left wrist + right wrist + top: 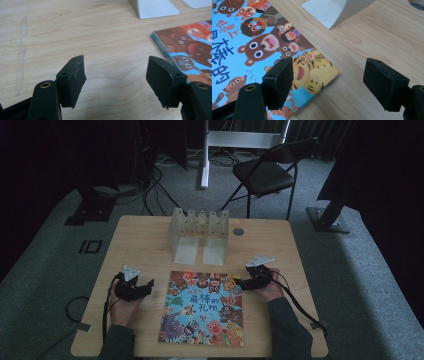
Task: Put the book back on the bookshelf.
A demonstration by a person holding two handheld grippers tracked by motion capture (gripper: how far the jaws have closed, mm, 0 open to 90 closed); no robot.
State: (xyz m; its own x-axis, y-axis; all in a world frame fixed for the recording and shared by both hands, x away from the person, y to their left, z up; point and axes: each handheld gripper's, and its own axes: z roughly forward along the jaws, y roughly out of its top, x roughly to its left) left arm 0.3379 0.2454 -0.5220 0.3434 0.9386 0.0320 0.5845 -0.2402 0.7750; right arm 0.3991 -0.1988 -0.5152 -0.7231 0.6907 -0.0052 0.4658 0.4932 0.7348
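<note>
On the wooden tabletop [140,235] a book [204,308] lies at lower centre, between the left hand-held gripper [146,287] and right hand-held gripper [240,283], both released, grasping nothing.

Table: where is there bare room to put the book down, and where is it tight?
Bare wood lies left of the translucent rack, above the left tool, and right of the rack past the small round grommet. It is tight in the middle, where the picture book sits between both tools just below the rack; the right tool is at its edge.
</note>
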